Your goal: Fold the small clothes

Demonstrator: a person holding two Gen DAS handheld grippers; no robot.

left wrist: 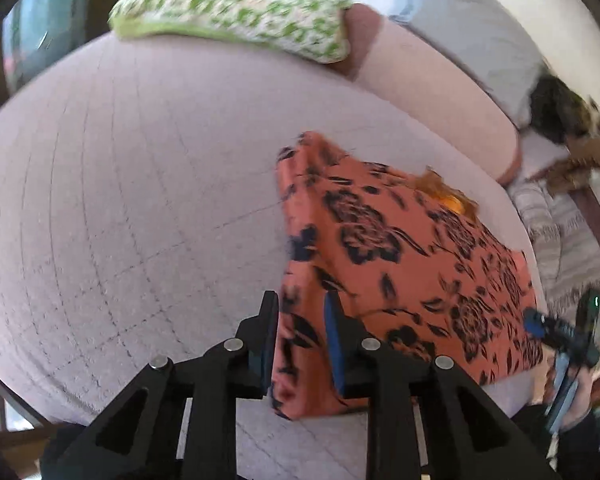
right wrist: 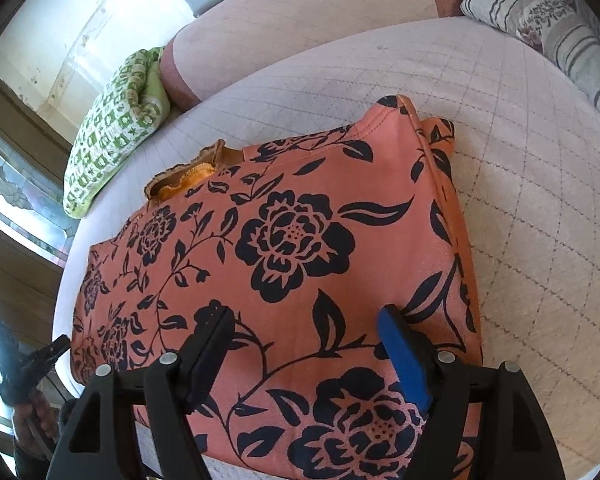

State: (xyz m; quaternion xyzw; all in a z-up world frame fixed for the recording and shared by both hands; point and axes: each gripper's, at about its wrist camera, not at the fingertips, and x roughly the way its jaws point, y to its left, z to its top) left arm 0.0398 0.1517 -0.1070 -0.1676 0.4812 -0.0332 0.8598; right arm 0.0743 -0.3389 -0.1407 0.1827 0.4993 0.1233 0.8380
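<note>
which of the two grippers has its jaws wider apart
The right gripper: its jaws stand wide over the floral garment, while the left gripper's are nearly closed on its edge.

Daylight fills both views, soft and even, with no hard shadows on the bed [left wrist: 140, 200]. In the right wrist view a window [right wrist: 24, 208] at the left edge is blown out to white, and the wall [right wrist: 80, 32] above it glares. The left wrist view is smeared by motion: the green checked cushion [left wrist: 236, 8] and the floral garment [left wrist: 400, 264] lack crisp edges. The right wrist view is sharp. Both bow strongly outward, with dark rounded corners.
</note>
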